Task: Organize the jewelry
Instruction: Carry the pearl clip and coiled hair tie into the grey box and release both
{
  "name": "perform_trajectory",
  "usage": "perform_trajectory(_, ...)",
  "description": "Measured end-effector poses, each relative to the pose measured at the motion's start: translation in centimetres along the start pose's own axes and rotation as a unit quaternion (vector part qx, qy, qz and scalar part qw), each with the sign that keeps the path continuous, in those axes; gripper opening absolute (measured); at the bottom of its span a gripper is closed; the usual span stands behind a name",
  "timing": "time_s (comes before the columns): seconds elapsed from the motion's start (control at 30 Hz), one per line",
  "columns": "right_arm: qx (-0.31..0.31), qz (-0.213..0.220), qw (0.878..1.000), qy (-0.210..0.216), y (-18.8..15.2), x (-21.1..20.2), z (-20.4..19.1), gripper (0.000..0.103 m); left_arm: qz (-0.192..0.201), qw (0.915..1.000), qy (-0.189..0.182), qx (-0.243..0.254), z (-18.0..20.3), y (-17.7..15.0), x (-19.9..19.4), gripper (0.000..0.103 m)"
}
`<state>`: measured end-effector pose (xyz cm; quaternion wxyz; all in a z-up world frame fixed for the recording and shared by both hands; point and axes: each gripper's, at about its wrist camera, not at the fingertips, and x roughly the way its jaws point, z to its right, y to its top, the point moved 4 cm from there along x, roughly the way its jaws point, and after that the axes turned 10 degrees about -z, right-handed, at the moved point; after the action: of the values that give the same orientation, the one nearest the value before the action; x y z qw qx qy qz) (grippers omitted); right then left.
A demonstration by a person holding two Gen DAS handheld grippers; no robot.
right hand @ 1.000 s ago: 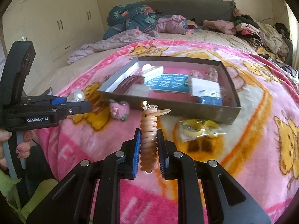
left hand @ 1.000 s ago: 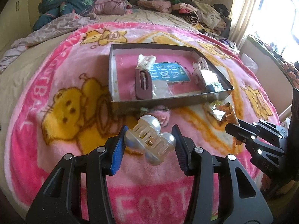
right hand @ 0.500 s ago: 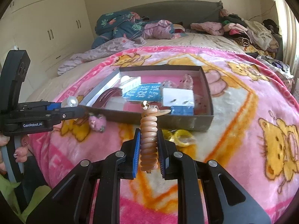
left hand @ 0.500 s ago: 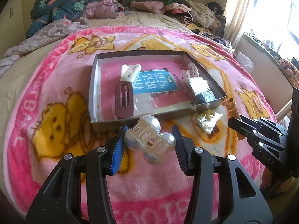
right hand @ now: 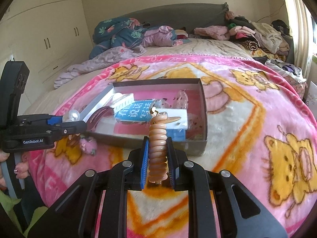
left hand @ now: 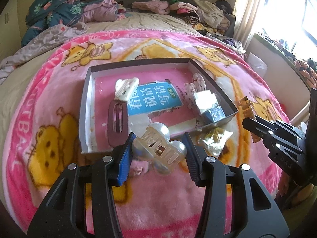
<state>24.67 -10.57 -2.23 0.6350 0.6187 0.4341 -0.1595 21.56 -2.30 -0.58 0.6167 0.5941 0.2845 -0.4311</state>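
Observation:
My left gripper is shut on a clear hair claw with pearl balls, held just above the near wall of the shallow grey box. In the right wrist view my right gripper is shut on a peach ribbed hair clip that stands upright in front of the grey box. Inside the box lie a white claw clip, a maroon clip, a blue card, a speckled clip and a small white and blue packet.
The box rests on a pink cartoon blanket spread over a bed. A crinkled bag with something yellow and a pink fluffy piece lie by the box's near wall. Piled clothes and bedding fill the far end.
Both grippers have come closer to the box with their clips still held. The box now looks larger and nearer in both views, and the yellow bag has slipped behind my right gripper.

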Motion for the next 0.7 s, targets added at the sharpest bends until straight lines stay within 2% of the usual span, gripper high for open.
perform_trajectory(0.3,0.006,0.009,1.0,-0.01,2.1,0.6,2.0,0.017,0.005,0.9999,-0.003,0.011,1.1,2.8,1.1,0.039)
perform_trajectory(0.7,0.016,0.003,0.999,-0.029,4.7,2.8,4.6,0.017,-0.009,0.9999,-0.013,-0.001,0.8,4.9,4.5,0.039)
